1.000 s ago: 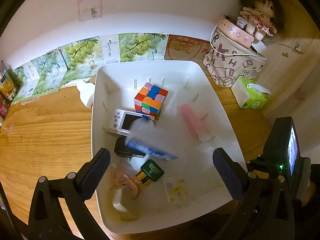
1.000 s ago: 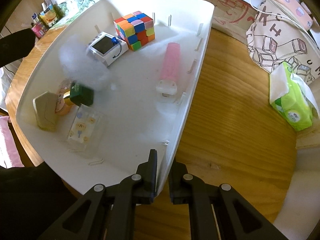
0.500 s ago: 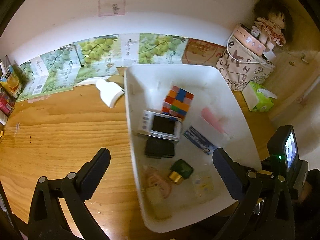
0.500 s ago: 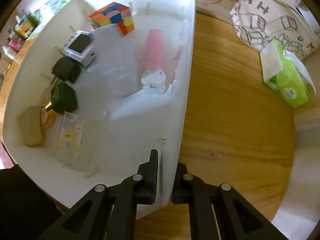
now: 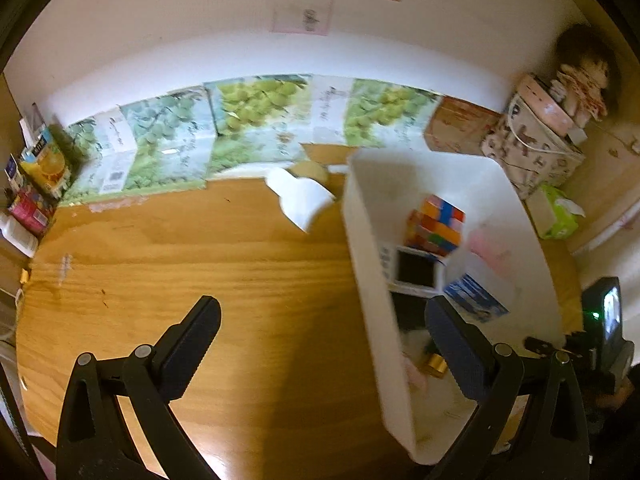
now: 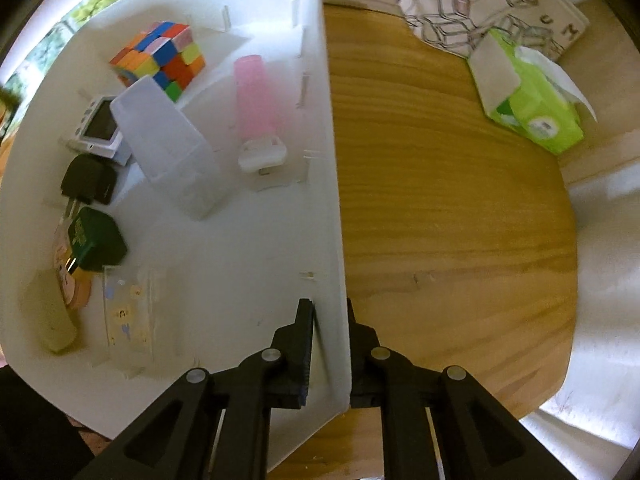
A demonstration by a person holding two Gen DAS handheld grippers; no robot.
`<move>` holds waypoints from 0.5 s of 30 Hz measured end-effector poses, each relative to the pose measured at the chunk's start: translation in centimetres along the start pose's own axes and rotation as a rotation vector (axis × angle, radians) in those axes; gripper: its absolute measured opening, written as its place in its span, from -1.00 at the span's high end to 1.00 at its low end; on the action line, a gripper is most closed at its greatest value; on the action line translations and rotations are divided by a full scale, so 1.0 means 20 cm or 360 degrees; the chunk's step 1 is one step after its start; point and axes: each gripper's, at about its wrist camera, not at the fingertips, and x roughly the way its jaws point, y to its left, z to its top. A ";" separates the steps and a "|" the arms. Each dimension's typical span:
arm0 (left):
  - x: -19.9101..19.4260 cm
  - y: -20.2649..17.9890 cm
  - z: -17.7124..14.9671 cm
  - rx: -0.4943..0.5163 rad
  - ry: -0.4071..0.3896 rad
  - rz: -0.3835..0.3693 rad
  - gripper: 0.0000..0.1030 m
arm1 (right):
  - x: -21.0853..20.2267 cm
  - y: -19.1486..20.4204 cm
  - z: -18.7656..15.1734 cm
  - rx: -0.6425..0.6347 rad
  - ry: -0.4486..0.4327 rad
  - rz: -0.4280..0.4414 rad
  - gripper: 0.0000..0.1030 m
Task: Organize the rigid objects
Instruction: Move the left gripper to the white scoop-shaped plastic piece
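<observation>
Jaws of the right gripper straddle the white bin wall at six o'clock, loosening, steadying it; left gripper gapes empty over the surface.

A white plastic bin sits on the wooden table, its right wall caught between black fingers. Inside, a multicoloured puzzle cube lies at 11 o'clock, a pink tube with a white cap near 1 o'clock along the right wall. A small white screen device, a frosted translucent box tilted over it, a black adapter and a green block line the left side, with a clear printed case at 7 o'clock.
</observation>
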 end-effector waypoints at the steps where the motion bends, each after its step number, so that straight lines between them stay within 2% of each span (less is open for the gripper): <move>1: 0.01 0.02 0.01 0.0012 -0.0010 0.0015 -0.97 | 0.00 -0.01 0.01 0.0016 0.0004 -0.0004 0.72; 9: 0.12 0.10 0.12 0.0225 -0.0043 0.0055 -0.97 | 0.02 -0.01 0.03 0.0136 0.0025 -0.0048 0.68; 15: 0.28 0.12 0.20 0.0310 0.0009 -0.0016 -0.97 | 0.03 -0.03 0.02 0.0236 0.0039 -0.0073 0.65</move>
